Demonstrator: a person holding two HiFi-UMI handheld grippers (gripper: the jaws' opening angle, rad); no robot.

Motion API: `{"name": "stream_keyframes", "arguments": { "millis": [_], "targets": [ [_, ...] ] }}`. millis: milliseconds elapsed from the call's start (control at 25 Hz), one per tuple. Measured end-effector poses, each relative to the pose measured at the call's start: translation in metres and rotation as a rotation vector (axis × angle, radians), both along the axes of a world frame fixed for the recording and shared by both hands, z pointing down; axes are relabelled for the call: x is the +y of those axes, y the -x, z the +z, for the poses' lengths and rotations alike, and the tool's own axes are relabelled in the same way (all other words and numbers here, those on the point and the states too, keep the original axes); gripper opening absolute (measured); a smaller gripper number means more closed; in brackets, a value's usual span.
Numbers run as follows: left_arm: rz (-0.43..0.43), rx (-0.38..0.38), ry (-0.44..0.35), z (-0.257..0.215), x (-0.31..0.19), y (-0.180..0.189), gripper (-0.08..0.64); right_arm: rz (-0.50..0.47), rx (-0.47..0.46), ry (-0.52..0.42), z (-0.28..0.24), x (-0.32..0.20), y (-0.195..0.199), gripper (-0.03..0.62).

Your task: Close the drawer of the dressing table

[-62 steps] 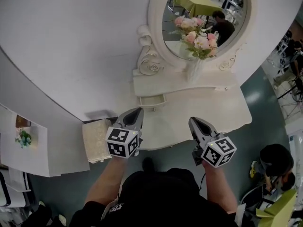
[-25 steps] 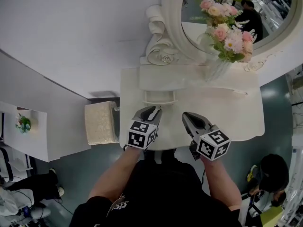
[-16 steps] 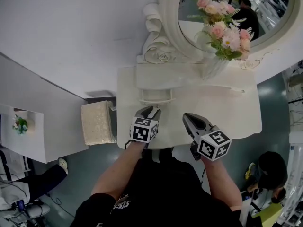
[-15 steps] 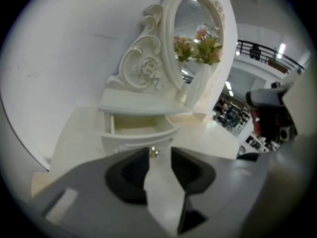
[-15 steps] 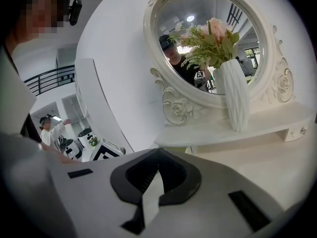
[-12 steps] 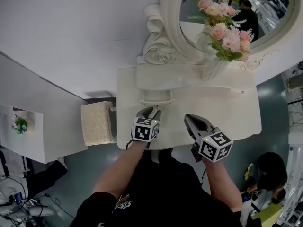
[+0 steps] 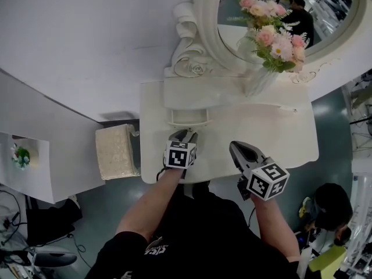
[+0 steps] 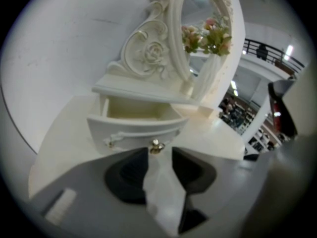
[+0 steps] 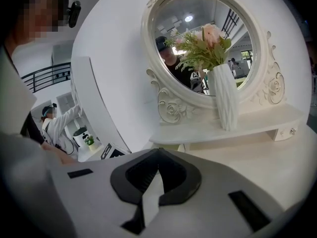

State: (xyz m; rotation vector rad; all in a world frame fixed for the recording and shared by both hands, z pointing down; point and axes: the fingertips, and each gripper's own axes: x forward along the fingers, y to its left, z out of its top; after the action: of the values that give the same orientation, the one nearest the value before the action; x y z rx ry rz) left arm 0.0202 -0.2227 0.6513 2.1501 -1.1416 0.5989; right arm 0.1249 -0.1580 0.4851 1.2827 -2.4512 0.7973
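- the small cream wooden drawer (image 8: 132,128) stands pulled out under the white shelf (image 8: 143,90), far left on the white desk (image 7: 273,135).
- left tool (image 8: 160,151): jaws have just been opening and stand wide, with the round gold knob (image 8: 156,145) at their tips, ungripped.
- right tool (image 9: 157,151): tips together, empty, near right.

head view | mirror (image 7: 325,16) cut by top edge | knob of drawer (image 7: 187,117) hidden behind left gripper (image 7: 185,133)

Smooth cream-painted drawer (image 8: 133,125), slight sheen; knob (image 8: 156,146) shiny gold metal; mirror (image 9: 203,48) glossy glass; vase (image 9: 226,100) ribbed matt white; fingers (image 8: 126,177) matt dark plastic.
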Motion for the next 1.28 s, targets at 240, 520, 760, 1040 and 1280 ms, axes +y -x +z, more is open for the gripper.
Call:
{"name": "stream_keyframes", "arguments": {
  "millis": [240,520,760,1040,1280],
  "targets": [
    [-0.006,-0.013,0.009,0.001,-0.006,-0.002,0.155,0.016,-0.004,0.001,-0.002,0.002,-0.008,-0.005],
    [0.009,-0.039,0.02,0.002,-0.008,-0.002,0.122,0.014,-0.019,0.01,0.002,0.003,-0.007,-0.005],
    [0.021,-0.071,0.022,0.002,-0.008,-0.001,0.101,0.003,-0.03,0.016,0.005,0.003,-0.003,-0.005],
    [0.013,-0.072,0.018,0.0,-0.012,0.003,0.098,0.008,-0.041,0.016,0.007,0.0,-0.005,-0.005],
    [0.005,-0.068,0.014,-0.004,-0.018,0.006,0.097,0.016,-0.042,0.022,0.009,0.0,-0.009,-0.005]
  ]
}}
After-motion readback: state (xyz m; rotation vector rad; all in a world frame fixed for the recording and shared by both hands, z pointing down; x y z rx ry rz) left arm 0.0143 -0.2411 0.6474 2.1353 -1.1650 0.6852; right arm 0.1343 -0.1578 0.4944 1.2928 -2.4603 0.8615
